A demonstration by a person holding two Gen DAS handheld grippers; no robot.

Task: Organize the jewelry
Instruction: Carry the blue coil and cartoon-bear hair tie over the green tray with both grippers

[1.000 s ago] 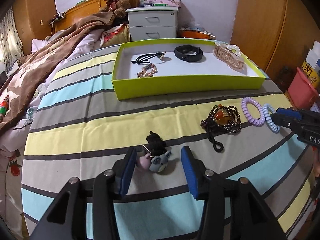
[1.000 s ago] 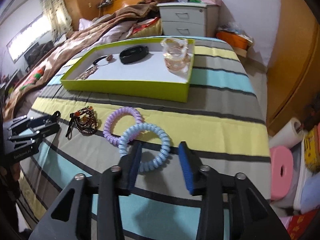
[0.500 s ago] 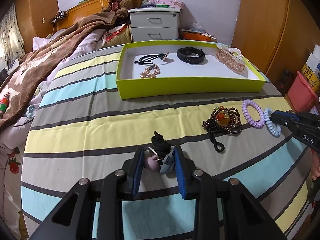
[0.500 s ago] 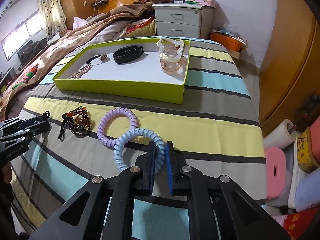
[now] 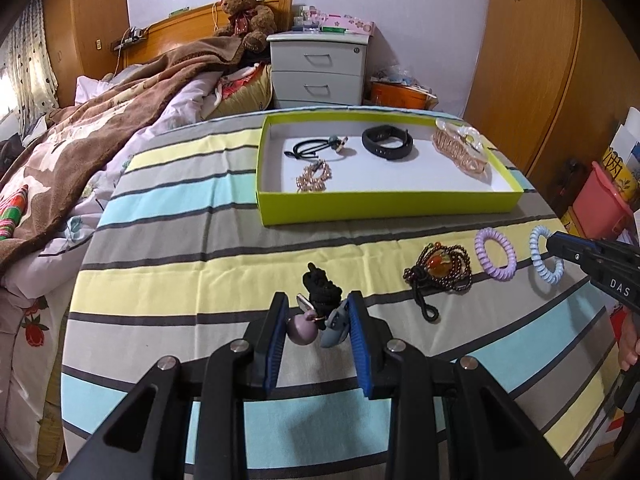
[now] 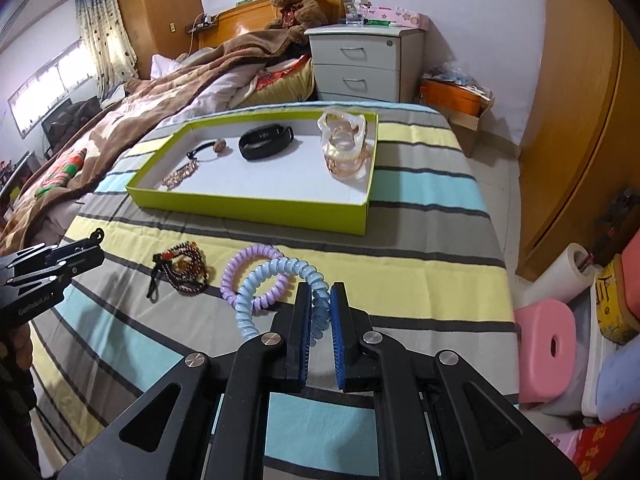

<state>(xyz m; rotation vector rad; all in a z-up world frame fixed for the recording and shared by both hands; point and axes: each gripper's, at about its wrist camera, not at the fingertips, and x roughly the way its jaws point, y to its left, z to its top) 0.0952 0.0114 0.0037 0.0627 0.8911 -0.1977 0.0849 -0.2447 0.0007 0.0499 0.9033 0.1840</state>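
Your left gripper (image 5: 316, 330) is clamped on the charm hair tie (image 5: 318, 312) — the purple bauble presses one pad and the grey charm the other, while the black knot pokes out ahead of the fingertips. Lift straight up before you travel, so the dangling knot clears the striped cloth of the table (image 5: 180, 264), then carry it forward to the green tray (image 5: 384, 208), which sits well ahead and a little to the right. Aim for the bare white floor near the front wall; the gold bracelet (image 5: 314, 176), the black cord tie (image 5: 316, 146), the black band (image 5: 387, 142) and the clear hair claw (image 5: 460, 148) already lie further in.

Between your two hands, the beaded bracelet (image 5: 440, 268) and the purple coil tie (image 5: 495, 254) rest loose on the cloth, untouched.

Your right gripper (image 6: 320, 308) is narrowed onto the blue coil tie (image 6: 276, 280), pinching only its near arc. The far arc overlaps the purple coil, so raise it slowly and watch that the two do not snag. From the right wrist view the tray lies ahead and to the left, its right end holding the claw — set the coil down short of that.
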